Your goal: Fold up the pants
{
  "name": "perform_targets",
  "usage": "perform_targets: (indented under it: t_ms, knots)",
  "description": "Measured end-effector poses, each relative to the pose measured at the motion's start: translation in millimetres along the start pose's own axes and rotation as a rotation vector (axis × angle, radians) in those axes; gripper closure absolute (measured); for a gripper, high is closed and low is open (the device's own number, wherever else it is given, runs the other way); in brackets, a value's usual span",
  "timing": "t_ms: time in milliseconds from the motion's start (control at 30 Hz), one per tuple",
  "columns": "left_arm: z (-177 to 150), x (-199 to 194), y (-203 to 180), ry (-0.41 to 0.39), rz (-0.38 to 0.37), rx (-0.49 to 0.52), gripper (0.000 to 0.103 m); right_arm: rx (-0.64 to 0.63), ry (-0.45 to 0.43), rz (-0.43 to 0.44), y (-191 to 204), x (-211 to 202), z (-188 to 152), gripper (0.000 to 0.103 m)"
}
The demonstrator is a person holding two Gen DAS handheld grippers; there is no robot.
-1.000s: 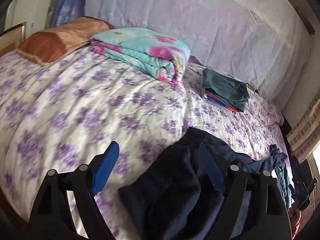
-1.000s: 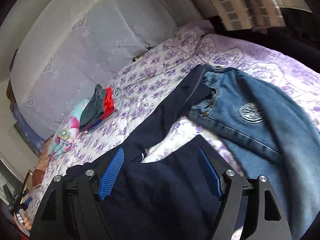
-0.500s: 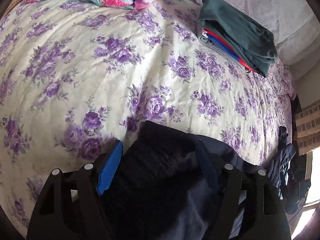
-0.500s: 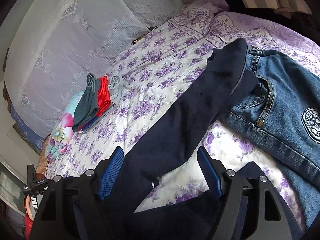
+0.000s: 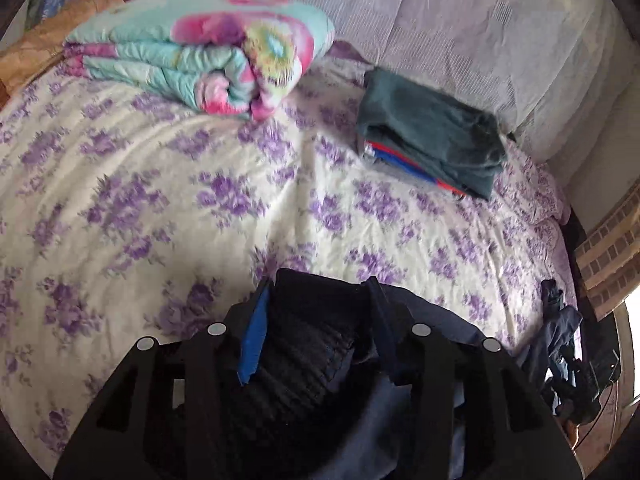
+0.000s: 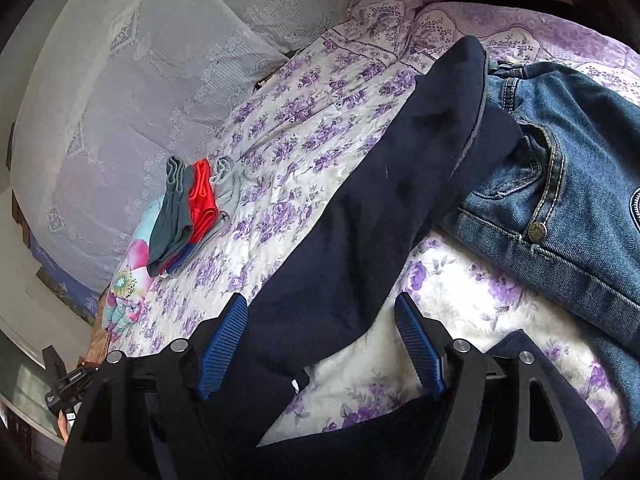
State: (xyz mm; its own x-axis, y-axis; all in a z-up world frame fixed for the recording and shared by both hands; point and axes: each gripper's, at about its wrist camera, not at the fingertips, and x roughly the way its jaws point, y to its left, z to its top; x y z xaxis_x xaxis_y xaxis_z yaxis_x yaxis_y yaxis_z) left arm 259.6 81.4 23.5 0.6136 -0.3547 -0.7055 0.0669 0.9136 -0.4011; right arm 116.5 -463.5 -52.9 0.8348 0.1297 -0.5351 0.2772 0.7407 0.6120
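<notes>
Bed (image 5: 168, 184) with purple-flower sheet carries everything. Navy pants (image 6: 360, 216) lie spread near the bed's front edge, one leg running diagonally away until its far end overlaps the blue jeans (image 6: 568, 168) beside it; the other leg sits under the right tool. Folded quilt (image 5: 208, 68) and folded clothes stack (image 5: 432, 132) sit at the back of the bed, well apart from the pants.

Left tool (image 5: 316, 320): blue pads closed in on a bunched ribbed edge of the pants, looks like waistband or cuff, clamped on it. Right tool (image 6: 320, 340): pads spread apart, straddling the near part of the leg, gripping nothing.

Pants judged soft, light, limp knit; will sag and drag. Best held at hems or waistband corners, thick seams, not mid-fabric.
</notes>
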Motion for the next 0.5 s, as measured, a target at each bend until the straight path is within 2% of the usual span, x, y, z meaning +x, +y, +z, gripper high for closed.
perform_targets:
  t_ms: [67, 133, 267, 333, 367, 433, 467, 500]
  knots:
    - [9.0, -17.0, 0.0, -0.028, -0.038, -0.027, 0.058, 0.042, 0.028, 0.015, 4.2, 6.7, 6.7, 0.022]
    - [19.7, -28.5, 2.3, -0.053, -0.043, -0.055, 0.059, 0.062, 0.044, 0.029, 11.0, 13.7, 12.0, 0.019]
    - [46.4, -50.8, 30.1, -0.124, 0.019, -0.138, 0.059, 0.092, 0.081, 0.071, 27.7, 30.1, 21.5, 0.018]
    - [68.2, -69.0, 56.5, -0.207, 0.087, -0.196, 0.059, 0.118, 0.096, 0.145, 35.5, 34.5, 26.6, 0.018]
    - [78.7, -74.6, 70.7, -0.239, 0.148, -0.210, 0.059, 0.124, 0.088, 0.170, 38.3, 34.2, 27.8, 0.018]
    - [89.2, -76.2, 106.1, -0.276, 0.305, -0.265, 0.059, 0.109, 0.051, 0.162, 41.9, 30.9, 26.3, 0.018]
    - [88.3, -70.6, 122.8, -0.256, 0.341, -0.302, 0.058, 0.095, 0.035, 0.147, 41.0, 29.1, 23.8, 0.018]
    - [85.2, -55.6, 141.0, -0.184, 0.340, -0.322, 0.058, 0.086, 0.031, 0.126, 39.2, 29.6, 22.3, 0.018]
